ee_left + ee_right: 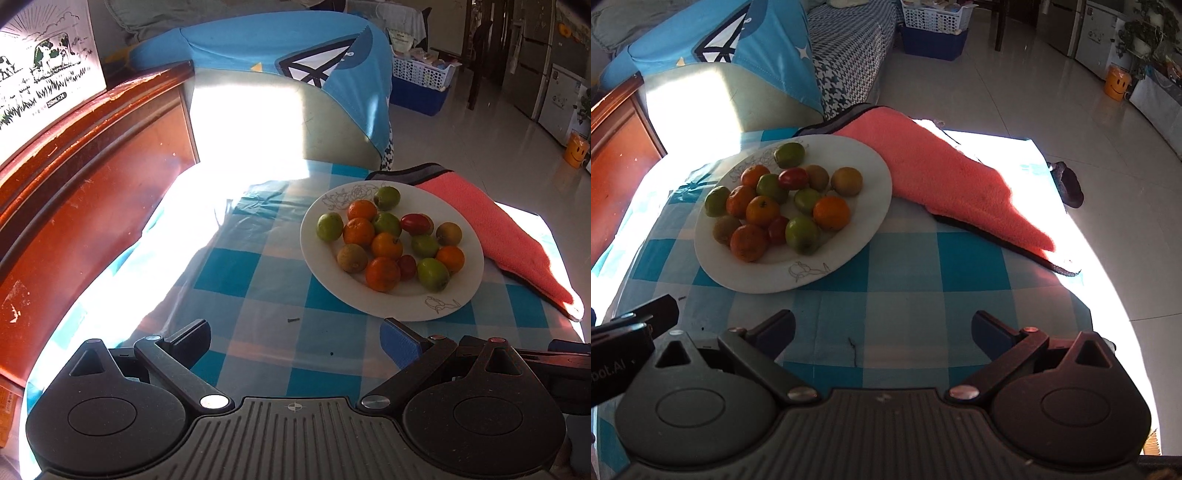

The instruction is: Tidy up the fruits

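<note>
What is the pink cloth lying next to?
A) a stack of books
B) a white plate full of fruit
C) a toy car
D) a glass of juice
B: the pink cloth lies on the checked tablecloth right beside the white plate, its edge at the plate's rim, and the plate holds orange, green, brown and red fruits.
</note>
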{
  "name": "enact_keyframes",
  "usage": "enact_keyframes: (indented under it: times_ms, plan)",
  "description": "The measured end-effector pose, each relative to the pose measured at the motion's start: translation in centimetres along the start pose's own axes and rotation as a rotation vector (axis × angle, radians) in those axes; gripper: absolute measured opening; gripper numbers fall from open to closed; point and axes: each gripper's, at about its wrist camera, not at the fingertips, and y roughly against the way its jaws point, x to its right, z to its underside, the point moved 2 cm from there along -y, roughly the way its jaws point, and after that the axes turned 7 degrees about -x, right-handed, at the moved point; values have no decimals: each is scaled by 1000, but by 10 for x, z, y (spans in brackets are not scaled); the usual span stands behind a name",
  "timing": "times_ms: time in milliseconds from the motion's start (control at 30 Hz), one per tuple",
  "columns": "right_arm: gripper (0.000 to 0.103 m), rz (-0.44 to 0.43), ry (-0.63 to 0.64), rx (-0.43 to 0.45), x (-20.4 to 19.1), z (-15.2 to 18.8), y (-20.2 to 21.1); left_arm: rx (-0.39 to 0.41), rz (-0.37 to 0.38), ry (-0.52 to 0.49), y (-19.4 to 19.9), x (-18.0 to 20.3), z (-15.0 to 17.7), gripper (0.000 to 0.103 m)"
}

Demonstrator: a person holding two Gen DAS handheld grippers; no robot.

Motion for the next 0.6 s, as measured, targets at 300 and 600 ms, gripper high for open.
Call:
enact_keyframes:
  times_ms: [300, 600]
  plan:
    - [101, 38, 8, -36, -9, 6, -12, -14, -4, 20, -3, -5, 1, 99]
    - [101, -34, 83, -41, -11, 3, 1, -10, -1, -28, 6, 12, -8, 99]
